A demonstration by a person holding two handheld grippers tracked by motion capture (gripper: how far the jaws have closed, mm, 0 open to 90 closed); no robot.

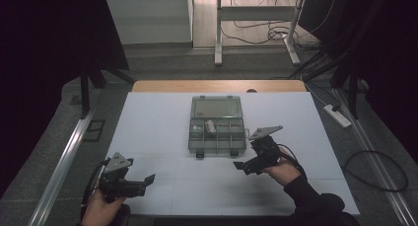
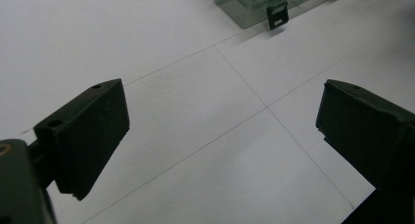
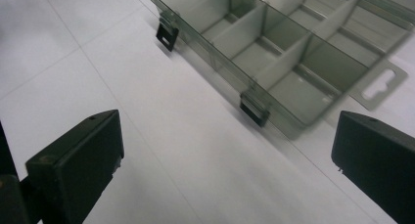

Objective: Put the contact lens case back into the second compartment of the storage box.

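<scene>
- Right gripper view: the right tongs [image 3: 225, 160] hang apart and empty over the white counter [image 3: 73, 62], just short of the open compartment box [image 3: 293, 53].
- Left tongs [image 2: 220, 136], also apart, sit well back from it.
- Risk: a jaw catching a front latch [image 3: 254, 109] could shove the light box.
- Small items in its far compartments [image 1: 209, 126] are hard to identify.

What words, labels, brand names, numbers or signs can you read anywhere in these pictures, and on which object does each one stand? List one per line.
None can be read.
The clear compartment box, its black latches and the white table sheet bear no print.
The small pale items in the box are too small to show any marking.
The left gripper and right gripper show no legible lettering.
</scene>
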